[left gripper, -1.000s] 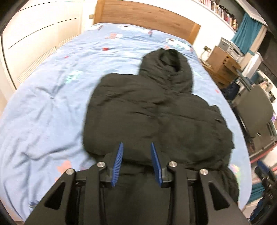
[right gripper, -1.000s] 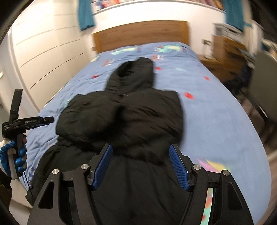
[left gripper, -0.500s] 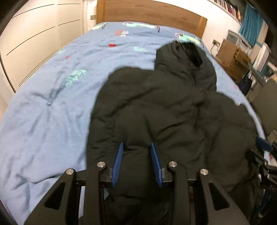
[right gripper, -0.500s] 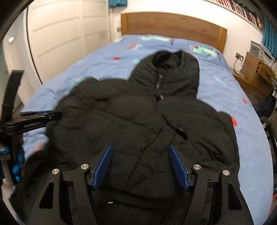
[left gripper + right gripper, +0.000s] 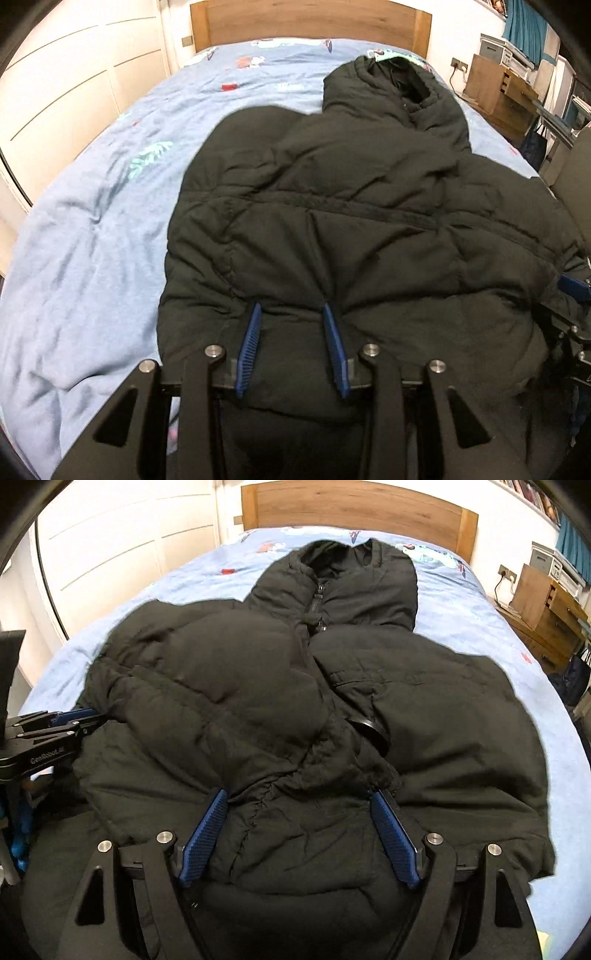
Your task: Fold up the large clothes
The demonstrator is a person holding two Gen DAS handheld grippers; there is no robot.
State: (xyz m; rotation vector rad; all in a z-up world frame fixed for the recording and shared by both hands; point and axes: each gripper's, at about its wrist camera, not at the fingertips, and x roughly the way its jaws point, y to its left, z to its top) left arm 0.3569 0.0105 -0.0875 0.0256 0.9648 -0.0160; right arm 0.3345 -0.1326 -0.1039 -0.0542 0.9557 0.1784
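Note:
A large black hooded puffer jacket [image 5: 351,206] lies on the blue bed, hood toward the headboard, sleeves folded over the chest; it also fills the right wrist view [image 5: 295,709]. My left gripper [image 5: 291,310] has its blue pads partly closed around a fold of the jacket's left lower edge. My right gripper [image 5: 299,797] is open wide, its pads straddling a bunched fold at the jacket's lower middle. The left gripper shows in the right wrist view [image 5: 74,720] at the jacket's left edge.
The blue patterned duvet [image 5: 92,221] spreads to the left. A wooden headboard [image 5: 354,506] stands at the far end. White wardrobe doors [image 5: 110,546] line the left wall. A wooden bedside cabinet [image 5: 546,609] is at the right.
Both grippers have moved forward and down onto the jacket's lower part. The jacket's lower edge now sits between the pads of each gripper.

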